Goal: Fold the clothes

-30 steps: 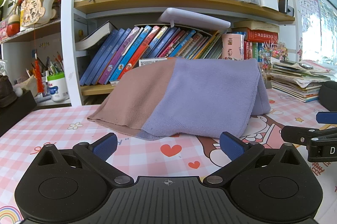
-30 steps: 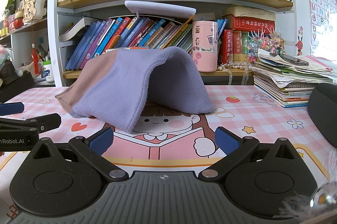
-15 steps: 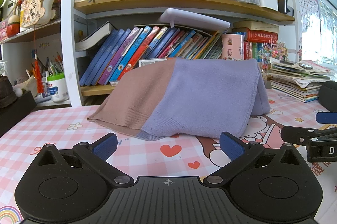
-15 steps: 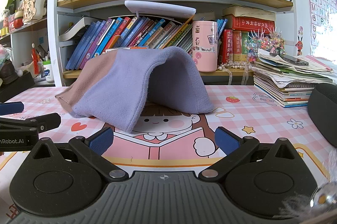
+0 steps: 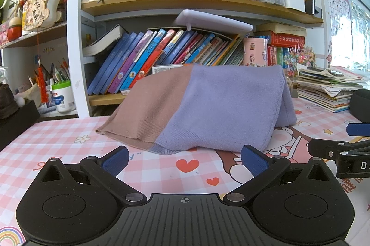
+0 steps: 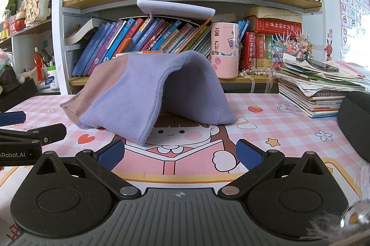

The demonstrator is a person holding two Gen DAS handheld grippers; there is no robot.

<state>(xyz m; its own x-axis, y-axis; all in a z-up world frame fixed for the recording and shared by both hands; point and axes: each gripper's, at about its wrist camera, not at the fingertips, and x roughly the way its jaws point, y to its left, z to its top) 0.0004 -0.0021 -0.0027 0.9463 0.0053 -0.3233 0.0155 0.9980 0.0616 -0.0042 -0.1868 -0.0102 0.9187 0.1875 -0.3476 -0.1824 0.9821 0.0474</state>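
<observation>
Sweater (image 5: 208, 107): purple & tan – humped up like a tent on pink mat (image 5: 57, 144), in front of bookshelf (image 5: 161, 3).
L gripper (image 5: 184, 159): fingers spread wide, holding nothing – just short of sweater.
R gripper (image 6: 180, 153): same, wide apart, empty.

The folded garment (image 6: 148, 93) arches like a tent, and whatever props it up is hidden. At three o'clock a dark rounded object (image 6: 356, 121) is cut by the frame edge, and a blurred fuzzy thing (image 6: 346, 220) at five o'clock cannot be identified.
</observation>
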